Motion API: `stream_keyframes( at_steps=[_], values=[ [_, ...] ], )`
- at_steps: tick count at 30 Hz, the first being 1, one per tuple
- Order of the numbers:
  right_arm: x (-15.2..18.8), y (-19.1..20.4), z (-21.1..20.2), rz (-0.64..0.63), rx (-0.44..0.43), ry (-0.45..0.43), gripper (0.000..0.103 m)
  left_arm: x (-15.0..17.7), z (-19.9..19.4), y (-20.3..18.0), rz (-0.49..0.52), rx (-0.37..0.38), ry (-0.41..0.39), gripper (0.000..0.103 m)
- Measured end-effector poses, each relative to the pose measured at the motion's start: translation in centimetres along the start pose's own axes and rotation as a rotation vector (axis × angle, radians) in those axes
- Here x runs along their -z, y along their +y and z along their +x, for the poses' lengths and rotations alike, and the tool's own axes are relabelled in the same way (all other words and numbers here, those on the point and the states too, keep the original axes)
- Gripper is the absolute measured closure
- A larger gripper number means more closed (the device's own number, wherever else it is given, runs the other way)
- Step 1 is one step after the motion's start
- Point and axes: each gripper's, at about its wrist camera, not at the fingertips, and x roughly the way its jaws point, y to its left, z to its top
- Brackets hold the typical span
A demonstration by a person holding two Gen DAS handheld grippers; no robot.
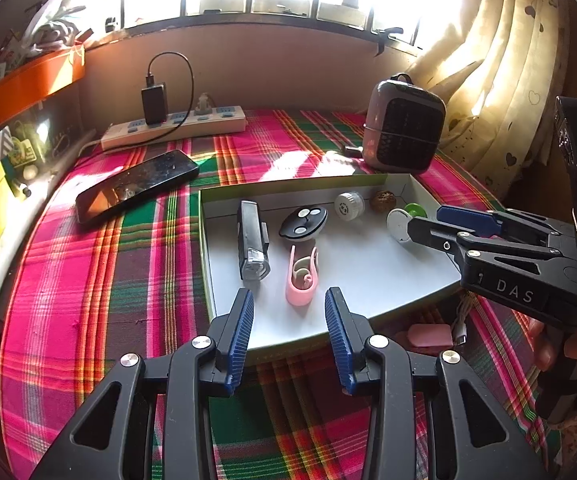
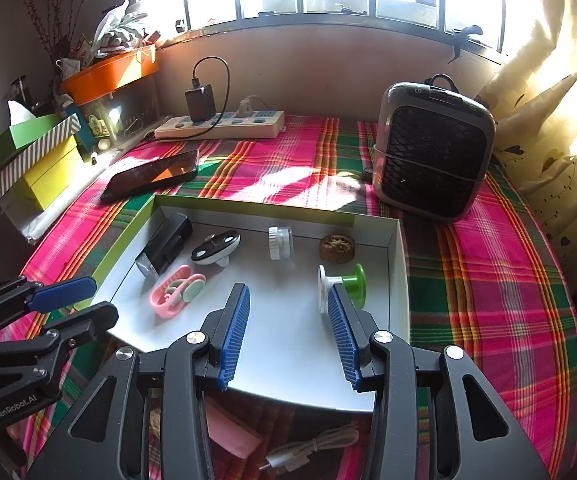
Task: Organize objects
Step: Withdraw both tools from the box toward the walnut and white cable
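A shallow white tray (image 1: 368, 280) (image 2: 288, 344) with green sides lies on the plaid cloth. In it are a black bike light (image 1: 250, 240) (image 2: 166, 246), a black-and-white remote (image 1: 303, 222) (image 2: 215, 247), a pink clip (image 1: 302, 276) (image 2: 174, 292), a small white jar (image 1: 349, 205) (image 2: 280, 242), a brown walnut (image 1: 383, 201) (image 2: 337, 247) and a green-and-white spool (image 1: 406, 218) (image 2: 342, 286). My left gripper (image 1: 289, 300) (image 2: 80, 300) is open and empty at the tray's near left. My right gripper (image 2: 288, 296) (image 1: 426, 220) is open and empty, beside the spool.
A black phone (image 1: 136, 186) (image 2: 152, 176), a power strip with charger (image 1: 172, 124) (image 2: 220, 124) and a small grey heater (image 1: 402, 128) (image 2: 434, 148) lie behind the tray. A pink case (image 1: 428, 334) (image 2: 230, 428) and white cable (image 2: 308, 450) lie in front. Boxes (image 2: 32, 160) stand left.
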Motion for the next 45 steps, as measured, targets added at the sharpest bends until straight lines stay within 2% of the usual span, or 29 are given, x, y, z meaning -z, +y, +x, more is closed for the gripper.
stream_keyframes(
  at_steps=[18,26,28,45],
  values=[
    [3.5,-1.0,-3.1,0.031,0.028,-0.029,0.061,2.5,-1.8,-0.5,-0.015,0.024,0.000,0.068],
    [5.3,-1.8,-4.5,0.053,0.059,-0.038,0.059,3.6,-2.0,-0.8,-0.021,0.058,0.014,0.068],
    [5.6,-1.9,-4.7,0.055,0.066,-0.039,0.056,3.9,-2.0,-1.1,-0.015,0.072,0.015,0.068],
    [8.6,-4.0,-5.2,0.132,0.086,-0.002,0.056,4.7,-0.8,-4.9,0.079,0.174,0.074,0.068]
  ],
)
